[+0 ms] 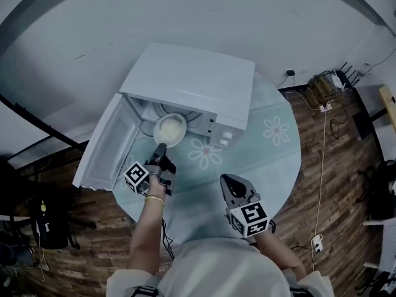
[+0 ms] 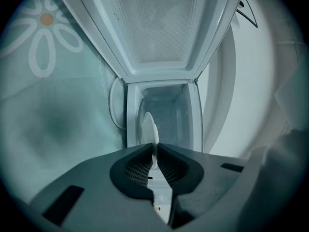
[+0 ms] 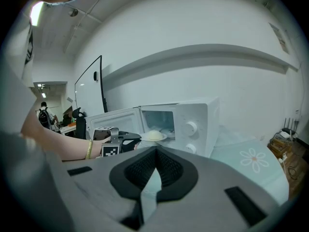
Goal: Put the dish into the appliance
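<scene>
1 dish [image 1: 170,129], white, w/ a pale mound of food on it. 1 microwave [image 1: 198,79], 1 door [image 1: 108,144] swung open to the left, 2 knobs [image 3: 191,127] on its right front panel. 2 grippers. 1 round table [image 1: 278,153] w/ a pale teal cloth; 2 flower prints [image 1: 205,154] show on it in the head view.

Dish sits at the open mouth of the microwave, just past the front edge of the cavity [image 2: 166,115], right of the door. Can't tell if it rests on the cavity floor or hangs clear.

Left gripper [image 1: 160,148] is clamped on the dish's near rim: in the left gripper view the rim [image 2: 148,129] runs edge-on between the two pads, both pressing it. The rest of the dish sticks out beyond the jaw tips, toward the far side.

Left forearm reaches from the near side out to the microwave, bracelet [image 1: 154,199] at the wrist, gripper about level and aimed into the opening.

Right gripper [image 1: 230,181] hangs over the near part of the table, right of the left one and well apart from the dish, tipped a bit downward toward the microwave front. Its jaws are pressed together at the tips, nothing between them [image 3: 155,151]. From the right gripper view the dish [image 3: 154,136] and left gripper [image 3: 126,140] are seen side-on, in front of the cavity.
</scene>
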Tool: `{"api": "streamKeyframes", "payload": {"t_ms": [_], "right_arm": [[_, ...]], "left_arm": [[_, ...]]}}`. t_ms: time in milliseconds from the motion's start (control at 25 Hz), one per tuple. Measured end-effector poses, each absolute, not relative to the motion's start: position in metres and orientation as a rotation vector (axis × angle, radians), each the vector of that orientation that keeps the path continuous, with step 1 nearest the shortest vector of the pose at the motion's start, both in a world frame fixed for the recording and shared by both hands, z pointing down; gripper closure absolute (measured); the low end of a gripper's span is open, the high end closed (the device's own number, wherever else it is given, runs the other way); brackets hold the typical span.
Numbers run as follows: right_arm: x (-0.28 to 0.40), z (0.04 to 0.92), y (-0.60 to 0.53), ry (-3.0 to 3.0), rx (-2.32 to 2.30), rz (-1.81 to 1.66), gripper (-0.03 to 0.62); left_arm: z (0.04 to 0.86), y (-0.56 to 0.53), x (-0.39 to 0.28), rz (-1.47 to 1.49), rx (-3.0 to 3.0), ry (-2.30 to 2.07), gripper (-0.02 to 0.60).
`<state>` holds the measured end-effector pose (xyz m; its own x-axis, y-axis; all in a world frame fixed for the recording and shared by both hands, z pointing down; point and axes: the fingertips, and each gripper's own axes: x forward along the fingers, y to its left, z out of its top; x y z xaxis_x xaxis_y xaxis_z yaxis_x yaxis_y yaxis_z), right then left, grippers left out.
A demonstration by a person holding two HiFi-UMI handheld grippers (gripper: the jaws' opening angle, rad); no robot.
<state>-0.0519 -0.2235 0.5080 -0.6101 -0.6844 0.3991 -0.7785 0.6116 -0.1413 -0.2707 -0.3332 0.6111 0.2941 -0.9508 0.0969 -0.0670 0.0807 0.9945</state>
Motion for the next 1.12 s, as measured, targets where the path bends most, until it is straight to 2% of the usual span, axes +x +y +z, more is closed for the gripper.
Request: {"api": "streamKeyframes", "payload": {"t_ms": [1120], "right_arm": [[-0.052, 0.518, -0.238, -2.507, 1.199, 0.471, 0.589]], "left_arm": [[0.648, -0.425, -0.276, -0.777, 1.232, -1.154, 0.555]]}}
